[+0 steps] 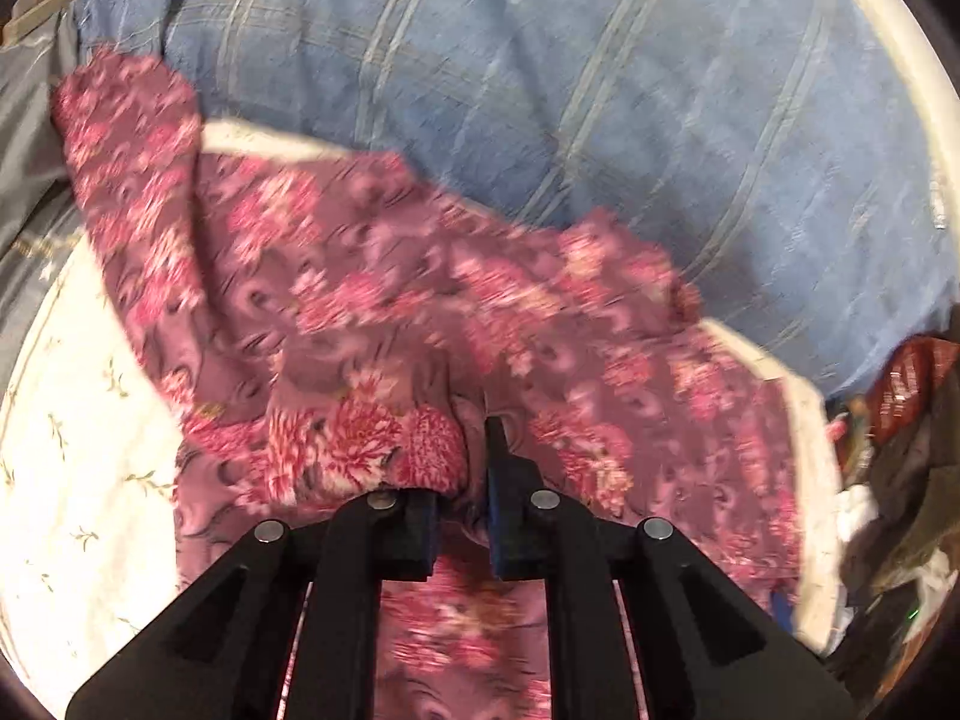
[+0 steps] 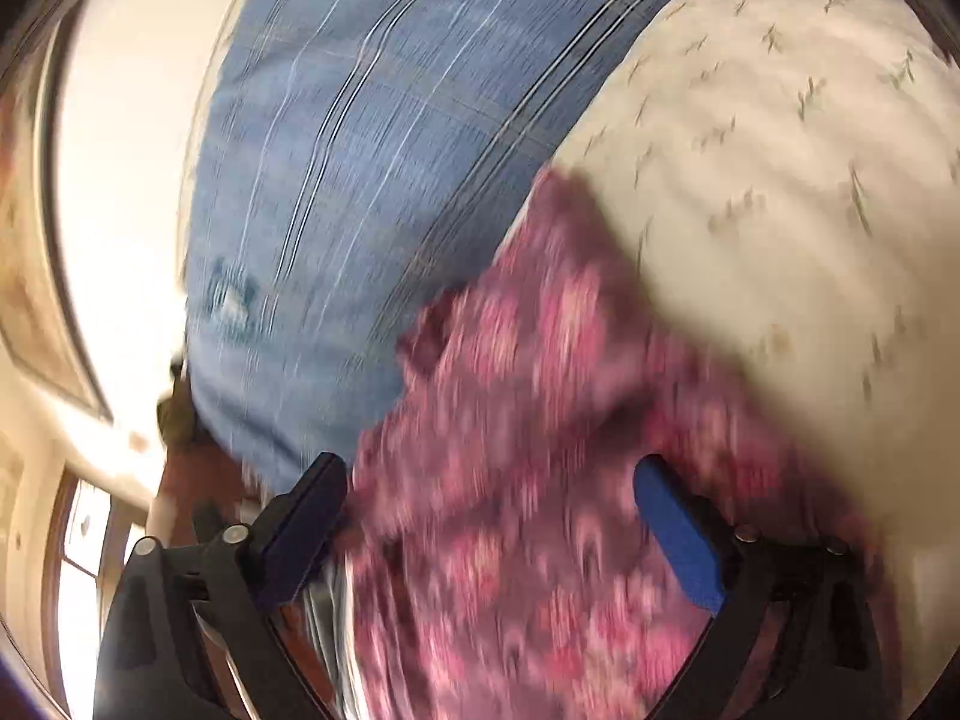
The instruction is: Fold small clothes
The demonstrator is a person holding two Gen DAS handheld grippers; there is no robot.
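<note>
Pink floral cloth [image 1: 384, 300] looks thin, limp, bunches easily: left gripper [image 1: 465, 468] clamped on a fold, right gripper [image 2: 498, 516] spread wide, grab an edge.

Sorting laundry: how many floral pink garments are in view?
1: the floral pink garment lies on the white sheet beside the blue blanket, pinched by the left gripper. Others may be hidden.
</note>
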